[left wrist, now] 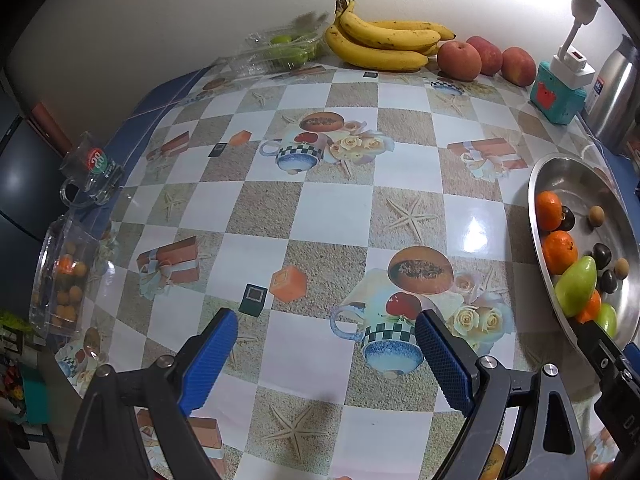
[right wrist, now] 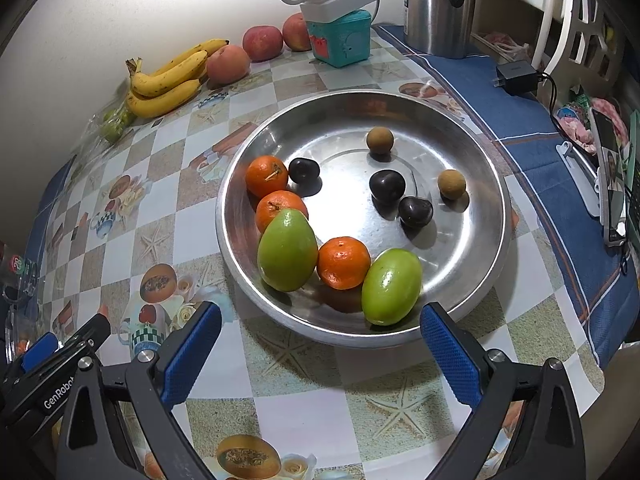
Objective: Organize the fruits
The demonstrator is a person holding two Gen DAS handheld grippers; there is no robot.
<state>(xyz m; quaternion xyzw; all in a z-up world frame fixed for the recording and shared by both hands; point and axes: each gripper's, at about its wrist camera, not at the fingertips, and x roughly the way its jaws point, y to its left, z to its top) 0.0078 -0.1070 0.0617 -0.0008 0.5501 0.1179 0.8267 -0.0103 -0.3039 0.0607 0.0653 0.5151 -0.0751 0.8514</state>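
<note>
A steel bowl (right wrist: 472, 280) holds three tangerines (right wrist: 343, 263), two green fruits (right wrist: 287, 250), three dark plums (right wrist: 386, 186) and two small brown fruits (right wrist: 451, 184). It shows at the right edge of the left wrist view (left wrist: 560, 168). My right gripper (right wrist: 320, 328) is open and empty just in front of the bowl's near rim. My left gripper (left wrist: 326, 334) is open and empty above the checked tablecloth, left of the bowl. Bananas (left wrist: 380, 44) and three apples (left wrist: 459, 60) lie at the back by the wall.
A clear pack of green fruit (left wrist: 280, 50) sits left of the bananas. A glass mug (left wrist: 94, 168) and a clear box of small orange fruit (left wrist: 64, 276) stand at the table's left edge. A teal box with a white power strip (right wrist: 340, 36), a steel kettle (right wrist: 440, 4) and a charger (right wrist: 518, 76) are at the back right.
</note>
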